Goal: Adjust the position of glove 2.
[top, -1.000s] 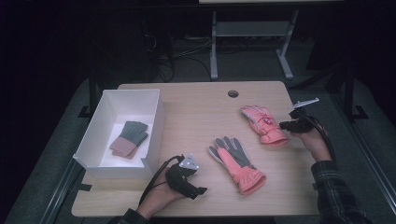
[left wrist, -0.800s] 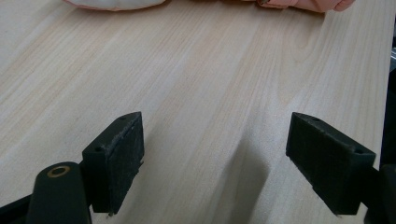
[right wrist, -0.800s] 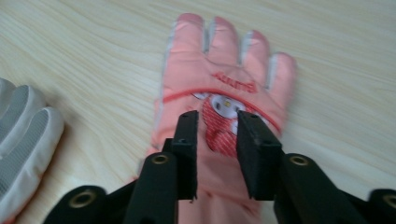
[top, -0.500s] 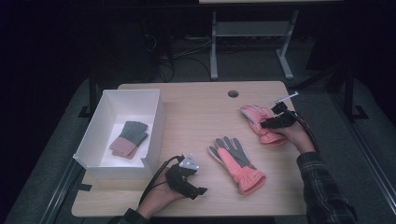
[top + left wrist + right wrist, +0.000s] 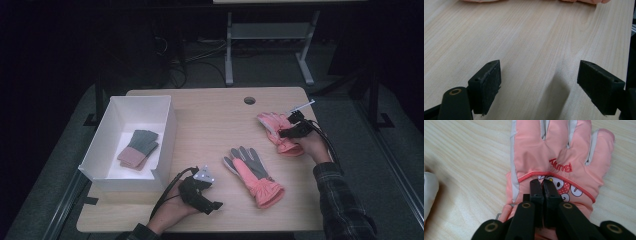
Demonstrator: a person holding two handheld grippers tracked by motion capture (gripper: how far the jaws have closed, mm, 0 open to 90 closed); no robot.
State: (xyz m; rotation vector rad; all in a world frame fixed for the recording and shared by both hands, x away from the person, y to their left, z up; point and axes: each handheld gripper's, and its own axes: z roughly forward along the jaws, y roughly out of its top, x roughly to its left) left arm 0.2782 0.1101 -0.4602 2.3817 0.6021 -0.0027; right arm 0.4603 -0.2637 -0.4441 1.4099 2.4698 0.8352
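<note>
The right gripper [image 5: 543,185] is pinching the back of the pink glove [image 5: 554,157] near its cuff, its jaws having just been closing until they are nearly together on a fold of the fabric, right over the printed cartoon patch. Gripping there, and not at the fingers, is likely meant to let the glove hang in one piece when it is lifted. In the high view this glove [image 5: 274,131] is lying at the right side of the table [image 5: 210,107], with the right gripper [image 5: 286,133] reaching in from the edge. The second glove [image 5: 252,175] is lying palm up near the middle, apart from the first. The left gripper [image 5: 212,204] is resting on the table near the front edge, jaws wide and holding nothing, probably waiting its turn. The white box [image 5: 167,131] at the left is holding a folded pair [image 5: 138,148], which suggests the gloves are bound there too.
</note>
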